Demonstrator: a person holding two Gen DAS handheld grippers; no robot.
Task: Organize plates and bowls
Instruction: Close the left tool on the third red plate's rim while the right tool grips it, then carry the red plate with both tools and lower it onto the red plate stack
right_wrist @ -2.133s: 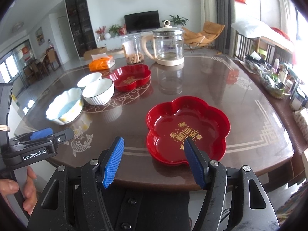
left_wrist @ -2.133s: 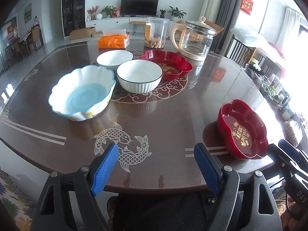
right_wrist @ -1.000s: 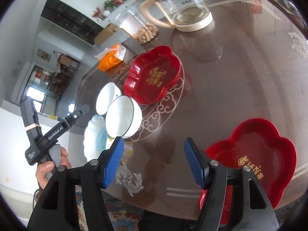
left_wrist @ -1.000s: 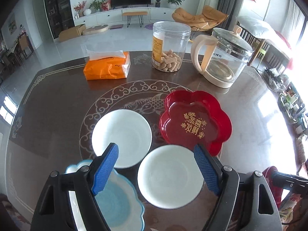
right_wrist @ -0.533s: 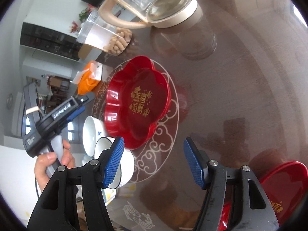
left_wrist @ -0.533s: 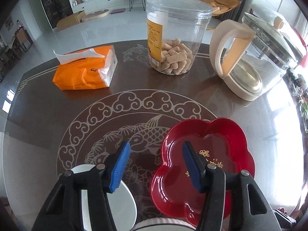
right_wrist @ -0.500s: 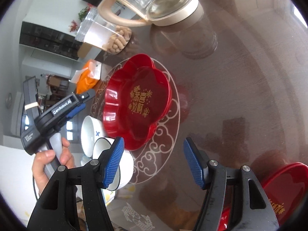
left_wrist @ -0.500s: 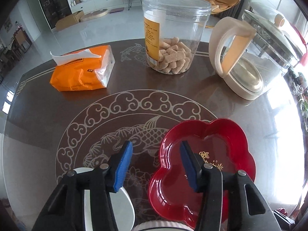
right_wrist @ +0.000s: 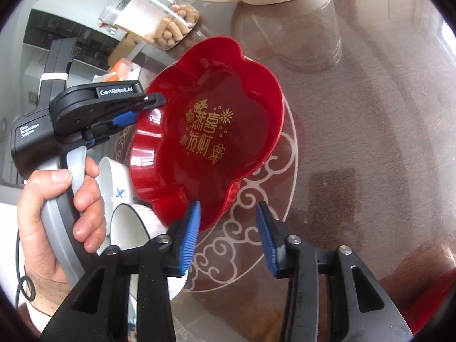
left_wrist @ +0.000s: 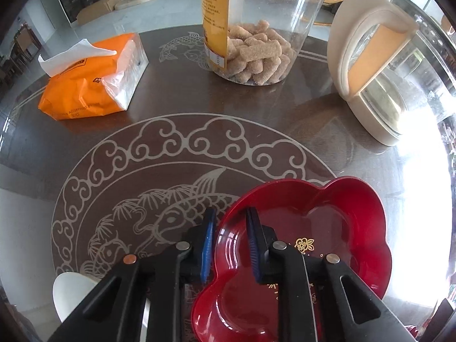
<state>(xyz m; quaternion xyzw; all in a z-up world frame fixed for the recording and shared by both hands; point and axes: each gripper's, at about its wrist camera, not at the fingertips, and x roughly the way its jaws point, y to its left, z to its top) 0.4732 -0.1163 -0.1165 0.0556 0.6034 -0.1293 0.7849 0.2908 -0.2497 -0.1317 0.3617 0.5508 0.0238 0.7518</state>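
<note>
The left claw [left_wrist: 229, 242] straddles the scalloped rim of the red flower-shaped plate [left_wrist: 336, 219], one blue pad outside the wall and the other inside; its jaws have just been closing and now pinch that rim, which the right wrist view confirms, showing the left claw [right_wrist: 125, 119] gripping the plate's [right_wrist: 211, 131] edge while a hand [right_wrist: 57, 208] holds the tool's handle; the plate is tilted, its far side raised off the dark desk [left_wrist: 171, 108], gold characters visible on its floor.

The right claw [right_wrist: 228, 236] hangs near the plate's lower edge with its jaws narrowed but apart; they have just been closing, and between the pads lies only the pale swirl inlay of the desk [right_wrist: 370, 114]; its left pad sits just beside the plate's underside, though whether it touches cannot be told.

Under the plate's near edge sit two white bowls [right_wrist: 125, 222], one with a small blue mark inside; a sliver of a white bowl [left_wrist: 71, 290] shows at lower left in the left wrist view; a second red plate [right_wrist: 436, 302] peeks in at the right corner.

Farther back stand an orange tissue pack [left_wrist: 88, 82], a clear jar of biscuit sticks [left_wrist: 253, 37] and a glass kettle [left_wrist: 390, 71] with a cream handle.
</note>
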